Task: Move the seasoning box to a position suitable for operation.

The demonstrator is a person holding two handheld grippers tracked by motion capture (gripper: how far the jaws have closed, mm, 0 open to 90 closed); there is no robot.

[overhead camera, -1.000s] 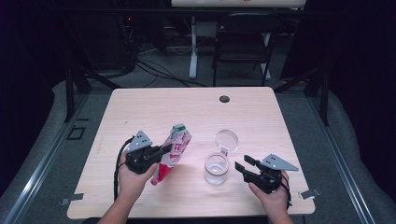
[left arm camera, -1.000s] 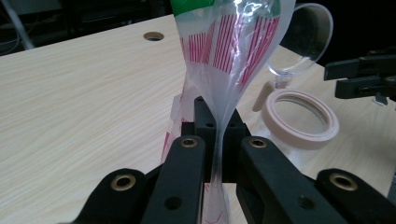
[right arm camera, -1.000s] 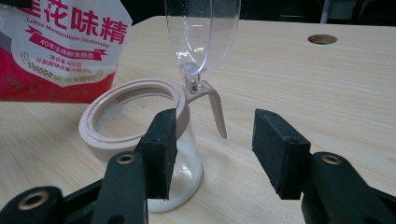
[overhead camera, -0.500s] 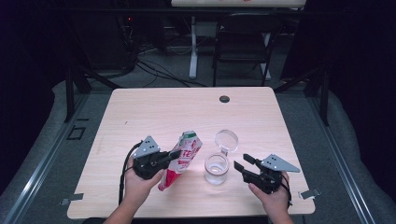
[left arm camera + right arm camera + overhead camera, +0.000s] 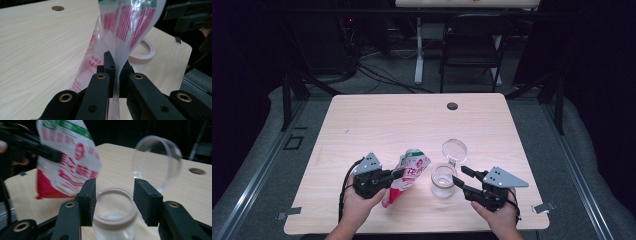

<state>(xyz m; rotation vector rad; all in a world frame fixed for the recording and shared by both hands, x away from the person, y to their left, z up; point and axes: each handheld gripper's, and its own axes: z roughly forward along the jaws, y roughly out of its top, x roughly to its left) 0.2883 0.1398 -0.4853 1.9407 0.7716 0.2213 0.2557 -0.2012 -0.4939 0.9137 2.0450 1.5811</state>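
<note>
A red, white and green plastic pouch [image 5: 409,175] hangs tilted, its top leaning toward a clear glass jar [image 5: 443,181]. My left gripper [image 5: 401,173] is shut on the pouch [image 5: 125,25] at mid-height, jaws pinching the film [image 5: 116,75]. The jar stands upright with its hinged clear lid [image 5: 454,149] swung open behind it. My right gripper [image 5: 459,175] is open just right of the jar. In the right gripper view its pads [image 5: 87,197] flank the jar's beige rim [image 5: 115,220], and the pouch [image 5: 67,162] hovers at the left.
A round cable hole [image 5: 452,106] sits near the table's far edge. The wooden table [image 5: 377,125] is bare on its left and far parts. A chair [image 5: 472,45] and desk legs stand beyond it.
My left gripper has carried the pouch to the right, closer to the jar, and tipped its top toward the opening. The right gripper has edged slightly nearer the jar.
</note>
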